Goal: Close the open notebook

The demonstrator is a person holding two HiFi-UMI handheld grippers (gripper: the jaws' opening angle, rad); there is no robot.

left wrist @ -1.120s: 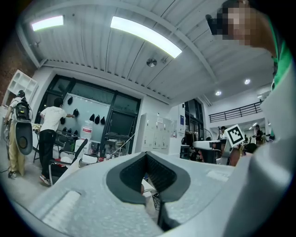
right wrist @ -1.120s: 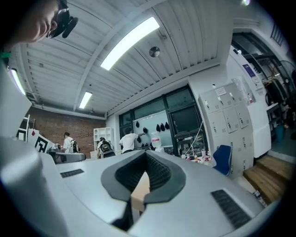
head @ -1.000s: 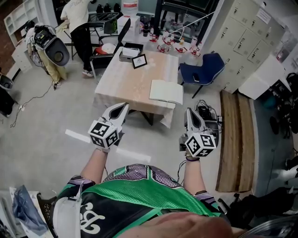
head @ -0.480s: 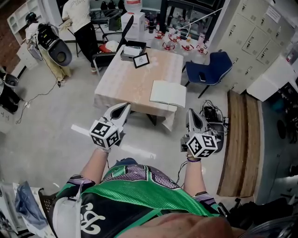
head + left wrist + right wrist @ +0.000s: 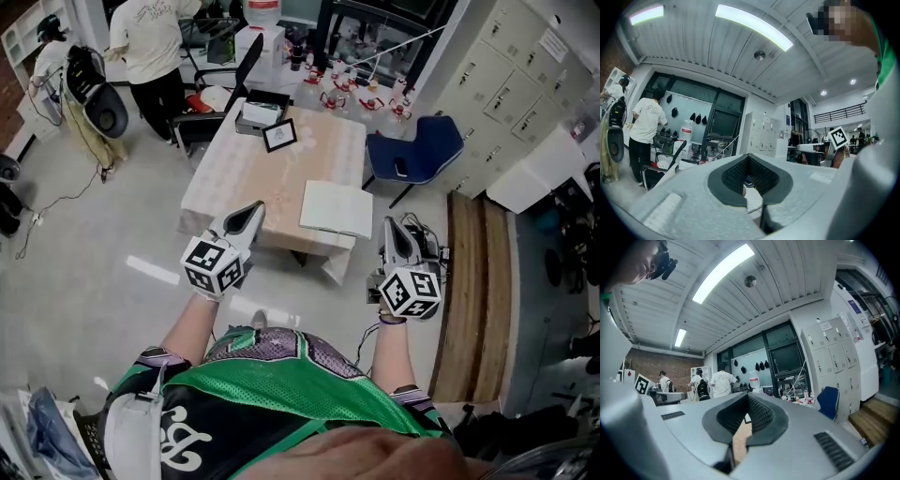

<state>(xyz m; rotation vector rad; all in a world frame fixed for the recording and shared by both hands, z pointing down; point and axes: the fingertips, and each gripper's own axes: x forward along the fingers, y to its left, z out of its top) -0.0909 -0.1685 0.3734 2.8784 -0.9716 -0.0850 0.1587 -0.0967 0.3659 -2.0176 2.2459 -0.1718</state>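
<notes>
Can't make out much of the notebook from the head view: too small there for ruling, spine crease or cover. Through the slot under the tips, only getting a pale sliver in the left gripper view and a tan sliver in the right gripper view. Can't say whether either is page or table top. Losing part of the near edge of the table behind the left gripper.

Reading the left gripper as clenched: tips meeting, nothing between them. Reading the right gripper the same way, clenched and empty. Both level, in the air, pointing at the table, touching neither table nor notebook.

Finding the notebook ahead of both grippers, between their lines, closer to the right one. Lying flat and open at the table's near right corner, white pages up, roughly rectangular, a bit skewed to the table edge.

Farther out from both tips, at the table's far end: small framed picture and dark tray.
</notes>
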